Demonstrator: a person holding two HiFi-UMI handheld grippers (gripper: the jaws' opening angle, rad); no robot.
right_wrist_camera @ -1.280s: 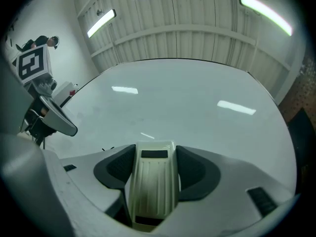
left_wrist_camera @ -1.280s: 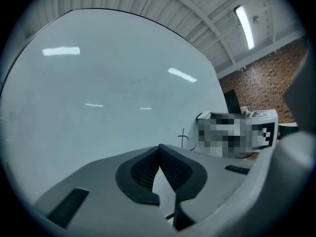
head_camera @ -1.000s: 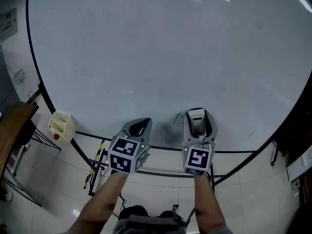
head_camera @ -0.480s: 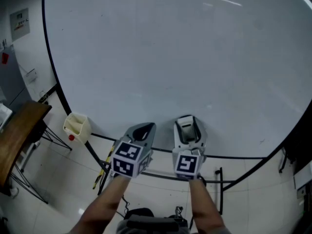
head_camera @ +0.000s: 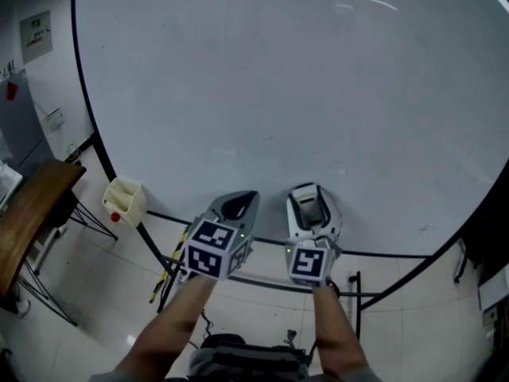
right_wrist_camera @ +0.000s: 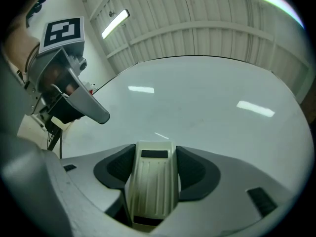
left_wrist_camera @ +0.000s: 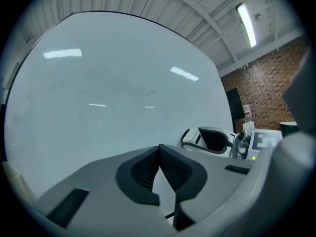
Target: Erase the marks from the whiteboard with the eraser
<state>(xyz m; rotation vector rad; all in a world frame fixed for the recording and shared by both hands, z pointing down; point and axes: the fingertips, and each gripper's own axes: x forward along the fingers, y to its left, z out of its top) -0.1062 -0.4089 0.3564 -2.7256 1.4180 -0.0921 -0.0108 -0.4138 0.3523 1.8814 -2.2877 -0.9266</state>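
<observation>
A large whiteboard (head_camera: 286, 78) fills the head view, its surface almost bare with only faint smudges. My right gripper (head_camera: 311, 207) is shut on a cream-white eraser (right_wrist_camera: 152, 181), held near the board's lower edge. The eraser (head_camera: 309, 208) sits between the jaws, its ribbed back facing the camera. My left gripper (head_camera: 238, 205) hovers just left of it with its jaws pressed together and nothing between them. In the left gripper view the left gripper (left_wrist_camera: 159, 149) points at the whiteboard (left_wrist_camera: 98, 98). The right gripper view shows the whiteboard (right_wrist_camera: 207, 112) with a faint short mark near its middle.
A cream holder (head_camera: 124, 200) hangs at the board's lower left frame. A wooden table (head_camera: 32, 213) stands at the left. The board's black stand legs (head_camera: 358, 289) cross the tiled floor (head_camera: 95, 309) below my hands.
Both grippers have shifted slightly left and lower along the board's bottom edge. The small dark scribble seen by the eraser one second ago is gone from view.
</observation>
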